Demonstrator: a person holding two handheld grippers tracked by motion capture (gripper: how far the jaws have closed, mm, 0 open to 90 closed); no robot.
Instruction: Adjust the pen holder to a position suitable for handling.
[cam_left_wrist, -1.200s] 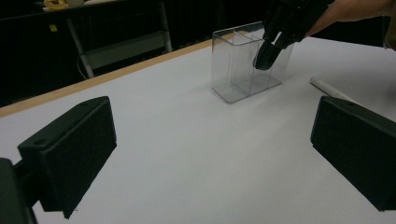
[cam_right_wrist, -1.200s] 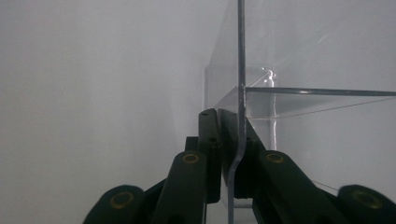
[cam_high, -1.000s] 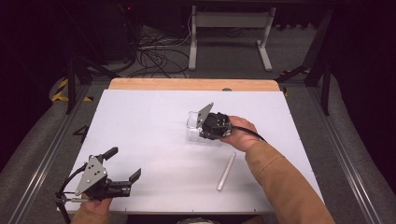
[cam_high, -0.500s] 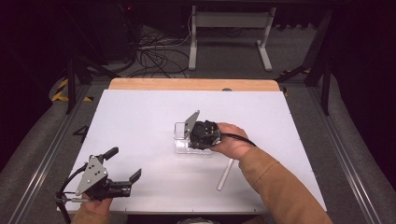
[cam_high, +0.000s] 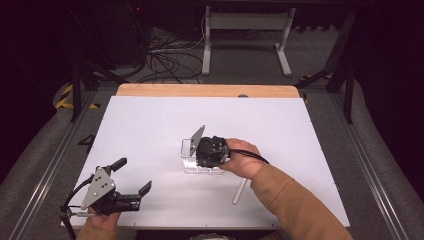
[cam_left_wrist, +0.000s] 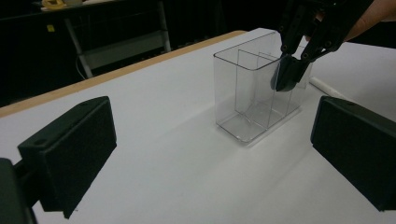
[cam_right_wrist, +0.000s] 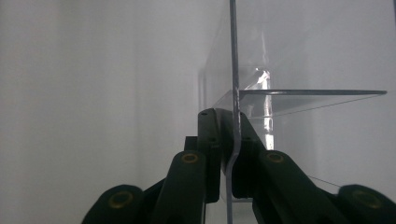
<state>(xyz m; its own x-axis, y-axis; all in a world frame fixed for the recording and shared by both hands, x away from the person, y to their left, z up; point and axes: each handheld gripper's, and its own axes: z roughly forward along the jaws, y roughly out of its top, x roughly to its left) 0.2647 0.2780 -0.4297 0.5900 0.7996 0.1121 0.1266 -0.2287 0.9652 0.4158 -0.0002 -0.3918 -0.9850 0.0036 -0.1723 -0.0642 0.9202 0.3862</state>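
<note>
A clear plastic box (cam_high: 187, 148) with inner dividers stands on the white table (cam_high: 150, 120), near its middle. My right gripper (cam_high: 202, 159) comes down from above and is shut on the box's wall. In the right gripper view the clear wall (cam_right_wrist: 232, 56) runs straight up between the two black fingers (cam_right_wrist: 212, 140), pinched at their tips. The left gripper view shows the box (cam_left_wrist: 254, 88) upright with the right gripper (cam_left_wrist: 287, 74) clamped on its far side. My left gripper (cam_high: 133, 175) rests at the near left corner, open and holding nothing.
A thin white stick (cam_high: 240, 191) lies on the table just right of the box, near the person's right sleeve (cam_high: 295, 205). A wooden strip (cam_high: 200, 90) edges the table's far side. Cables and metal stands sit on the floor beyond.
The right gripper has carried the clear box leftward and nearer to the person. The left gripper has stayed still.
</note>
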